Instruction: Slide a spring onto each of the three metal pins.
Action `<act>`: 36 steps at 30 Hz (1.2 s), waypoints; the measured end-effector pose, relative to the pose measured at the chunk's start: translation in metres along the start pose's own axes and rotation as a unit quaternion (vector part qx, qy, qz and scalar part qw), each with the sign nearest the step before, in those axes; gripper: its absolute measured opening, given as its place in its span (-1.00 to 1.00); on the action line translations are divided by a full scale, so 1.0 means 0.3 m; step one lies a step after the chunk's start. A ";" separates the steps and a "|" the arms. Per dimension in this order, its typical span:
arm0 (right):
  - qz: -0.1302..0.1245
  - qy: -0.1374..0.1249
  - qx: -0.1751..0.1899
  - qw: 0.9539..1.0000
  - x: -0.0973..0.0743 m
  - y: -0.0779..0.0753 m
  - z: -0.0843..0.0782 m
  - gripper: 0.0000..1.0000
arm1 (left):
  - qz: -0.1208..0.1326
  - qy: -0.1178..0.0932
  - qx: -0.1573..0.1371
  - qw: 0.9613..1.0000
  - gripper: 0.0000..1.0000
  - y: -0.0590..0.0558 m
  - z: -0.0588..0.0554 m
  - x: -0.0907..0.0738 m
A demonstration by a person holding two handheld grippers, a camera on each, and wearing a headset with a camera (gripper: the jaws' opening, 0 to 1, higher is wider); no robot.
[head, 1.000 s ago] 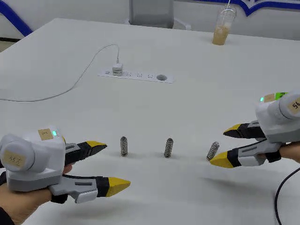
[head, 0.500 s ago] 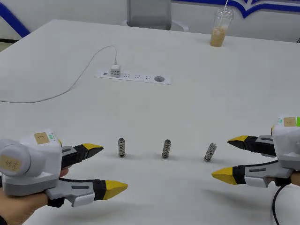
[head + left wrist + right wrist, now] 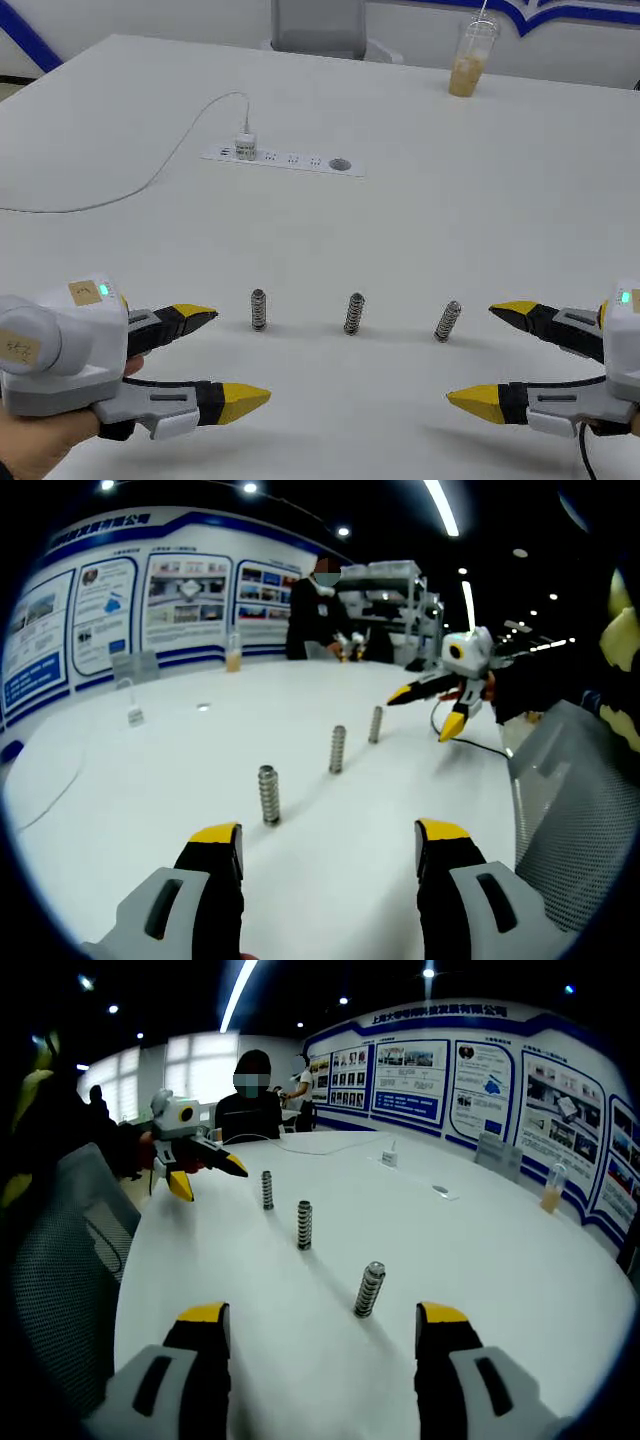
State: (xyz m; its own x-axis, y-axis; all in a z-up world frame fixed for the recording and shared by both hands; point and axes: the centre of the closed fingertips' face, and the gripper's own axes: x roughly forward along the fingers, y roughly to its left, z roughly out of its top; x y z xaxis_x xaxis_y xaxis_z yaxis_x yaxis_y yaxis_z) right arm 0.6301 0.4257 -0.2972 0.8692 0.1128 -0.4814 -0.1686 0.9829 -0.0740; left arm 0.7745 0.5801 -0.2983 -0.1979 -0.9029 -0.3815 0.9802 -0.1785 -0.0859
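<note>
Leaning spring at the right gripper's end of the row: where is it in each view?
Head view: leaning spring, rightmost of the three, lower right of centre.
Left gripper view: leaning spring, farthest of the three, just right of centre.
Right gripper view: leaning spring, nearest of the three, just below centre.
Shared landmark: middle spring, its neighbour in the row in every view.
</note>
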 end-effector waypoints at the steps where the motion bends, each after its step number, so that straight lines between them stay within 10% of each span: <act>1: -0.001 -0.003 0.002 1.000 -0.002 0.001 0.000 0.54 | 0.001 -0.001 -0.001 1.000 0.43 0.000 -0.001 -0.001; 36: -0.011 -0.027 0.019 0.999 0.007 0.001 0.009 0.60 | 0.019 -0.004 -0.023 1.000 0.53 0.007 -0.029 -0.022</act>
State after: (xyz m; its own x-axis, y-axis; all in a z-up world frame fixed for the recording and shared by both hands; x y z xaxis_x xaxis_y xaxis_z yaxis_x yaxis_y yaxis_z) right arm 0.6332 0.4266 -0.2961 0.8966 0.0977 -0.4320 -0.1321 0.9900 -0.0503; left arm 0.7778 0.5891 -0.3039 -0.1607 -0.9118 -0.3780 0.9854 -0.1266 -0.1137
